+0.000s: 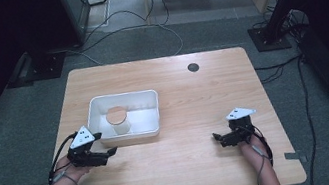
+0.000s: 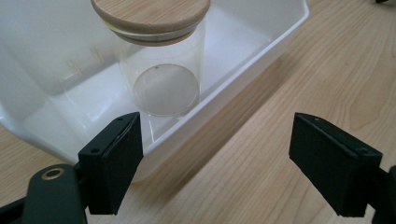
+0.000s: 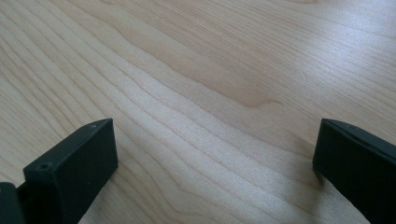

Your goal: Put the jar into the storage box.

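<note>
— While the left gripper (image 2: 215, 163) waits with its jaws spread and nothing between them, where is the jar (image 1: 119, 122)?

— It stands upright inside the white tub (image 1: 151, 130), in the left half, with its wooden lid (image 2: 150, 13) on. The gripper is just at the near left corner of the tub, outside the wall.

— How should I take it well?

— I think you must lift the gripper over the near wall first, then come down so the pads close on the clear body below the lid. The glass looks slippery, so close slowly and keep it vertical.

— And the right gripper (image 1: 226, 137)?

— It is also released, empty, over bare table (image 3: 196, 70) at the near right, well apart from the tub.
</note>
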`<action>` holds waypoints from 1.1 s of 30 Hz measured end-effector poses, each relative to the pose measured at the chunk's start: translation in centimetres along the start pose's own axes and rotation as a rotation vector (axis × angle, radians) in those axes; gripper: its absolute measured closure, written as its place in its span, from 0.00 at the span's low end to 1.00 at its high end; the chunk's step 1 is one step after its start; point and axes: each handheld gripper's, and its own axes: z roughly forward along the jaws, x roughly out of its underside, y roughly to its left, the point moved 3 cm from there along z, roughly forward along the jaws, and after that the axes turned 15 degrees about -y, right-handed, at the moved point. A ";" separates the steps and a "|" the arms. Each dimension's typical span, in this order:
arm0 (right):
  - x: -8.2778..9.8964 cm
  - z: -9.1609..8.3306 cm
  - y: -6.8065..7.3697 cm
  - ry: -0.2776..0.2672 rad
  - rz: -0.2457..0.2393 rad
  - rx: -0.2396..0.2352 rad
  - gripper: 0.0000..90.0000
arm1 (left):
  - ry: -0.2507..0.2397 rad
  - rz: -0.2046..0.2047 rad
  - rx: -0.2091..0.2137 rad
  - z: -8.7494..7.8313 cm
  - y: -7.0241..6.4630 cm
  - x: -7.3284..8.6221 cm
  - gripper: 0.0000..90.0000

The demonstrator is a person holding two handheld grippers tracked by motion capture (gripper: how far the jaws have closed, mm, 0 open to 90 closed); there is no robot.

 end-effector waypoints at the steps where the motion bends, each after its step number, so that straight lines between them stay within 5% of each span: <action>1: 0.0 0.0 0.0 0.000 0.000 0.000 0.00 | 0.004 -0.004 0.001 -0.1 0.0 0.0 0.20; 13: 0.0 0.0 0.0 0.000 0.000 -0.001 0.00 | 0.058 -0.036 0.023 -0.9 0.6 0.8 0.20; 20: 0.0 0.0 0.0 0.000 0.000 0.000 0.00 | 0.083 -0.058 0.001 -1.3 1.2 1.4 0.20; 33: 0.0 0.0 0.0 0.000 0.000 0.000 0.00 | 0.146 -0.028 -0.059 -1.0 1.9 2.5 0.20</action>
